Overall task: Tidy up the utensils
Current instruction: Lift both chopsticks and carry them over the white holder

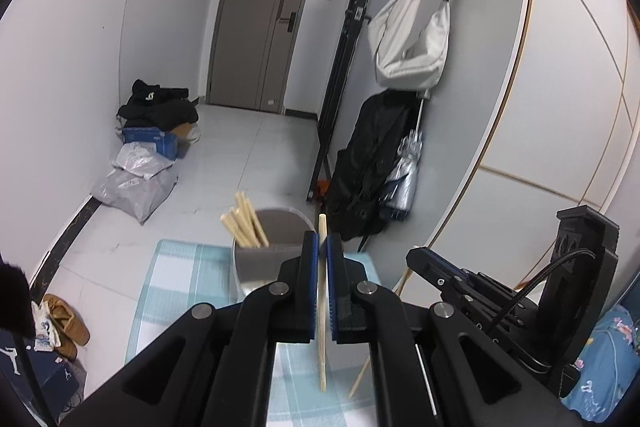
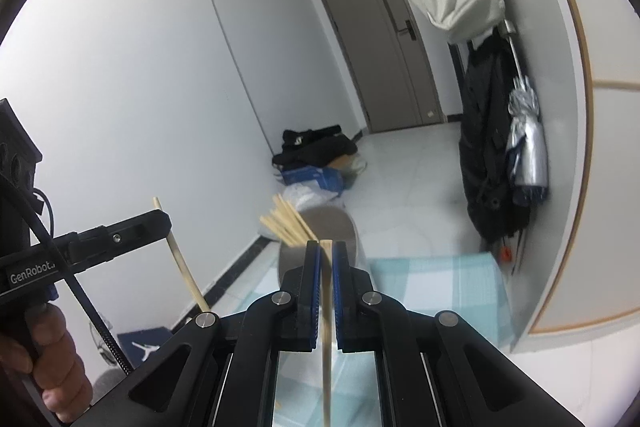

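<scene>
With one pale wooden chopstick (image 1: 322, 307) clamped in the left gripper (image 1: 322, 247) jaws and another (image 2: 327, 327) in the right gripper (image 2: 326, 251) jaws, either could be knocked askew on the grey cylindrical holder (image 1: 280, 227) rim.

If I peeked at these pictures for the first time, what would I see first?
Right up front, the left gripper is shut on a chopstick, and the right gripper pinches another chopstick. Just beyond them a grey cup holds a bunch of chopsticks, above a blue checked cloth.
</scene>
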A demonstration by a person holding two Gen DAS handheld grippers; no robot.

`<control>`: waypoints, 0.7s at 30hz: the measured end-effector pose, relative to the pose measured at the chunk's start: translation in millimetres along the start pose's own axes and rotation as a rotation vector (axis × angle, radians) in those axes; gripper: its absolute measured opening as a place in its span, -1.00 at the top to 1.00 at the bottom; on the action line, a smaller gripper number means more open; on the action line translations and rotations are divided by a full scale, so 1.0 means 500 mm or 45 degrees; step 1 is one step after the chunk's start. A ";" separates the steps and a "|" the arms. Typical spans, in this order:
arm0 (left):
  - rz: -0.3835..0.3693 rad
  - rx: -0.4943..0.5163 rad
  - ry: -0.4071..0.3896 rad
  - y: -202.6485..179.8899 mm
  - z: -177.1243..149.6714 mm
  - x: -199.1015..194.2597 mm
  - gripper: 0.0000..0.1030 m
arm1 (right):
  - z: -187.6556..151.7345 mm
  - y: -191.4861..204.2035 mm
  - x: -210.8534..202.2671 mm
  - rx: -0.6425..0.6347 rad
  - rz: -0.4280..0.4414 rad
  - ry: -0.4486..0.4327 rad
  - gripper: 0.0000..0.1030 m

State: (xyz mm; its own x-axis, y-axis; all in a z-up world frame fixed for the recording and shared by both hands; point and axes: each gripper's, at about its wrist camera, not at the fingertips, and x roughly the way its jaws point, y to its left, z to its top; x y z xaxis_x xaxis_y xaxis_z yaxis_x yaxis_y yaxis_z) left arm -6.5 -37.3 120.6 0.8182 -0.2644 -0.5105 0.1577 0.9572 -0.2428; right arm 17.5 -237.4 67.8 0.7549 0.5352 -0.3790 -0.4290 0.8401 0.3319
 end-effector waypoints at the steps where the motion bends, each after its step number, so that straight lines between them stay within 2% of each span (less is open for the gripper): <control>1: -0.001 -0.004 -0.004 0.001 0.004 0.002 0.98 | 0.011 0.001 0.001 -0.006 -0.002 -0.006 0.90; 7: -0.008 -0.041 -0.032 0.013 0.055 0.016 0.98 | 0.088 0.004 0.011 -0.036 0.001 -0.037 0.90; 13: -0.012 -0.067 -0.111 0.029 0.106 0.020 0.98 | 0.168 0.016 0.033 -0.088 0.018 -0.085 0.90; 21: 0.031 -0.176 -0.196 0.080 0.149 0.058 0.98 | 0.243 0.028 0.107 -0.161 0.037 -0.103 0.90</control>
State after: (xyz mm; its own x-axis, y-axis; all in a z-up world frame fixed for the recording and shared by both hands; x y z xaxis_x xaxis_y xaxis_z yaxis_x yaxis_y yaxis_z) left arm 64.9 2.1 157.5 0.8973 -0.2101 -0.3883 0.0682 0.9350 -0.3482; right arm 112.0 -207.7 157.0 0.7766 0.5550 -0.2979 -0.5065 0.8314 0.2284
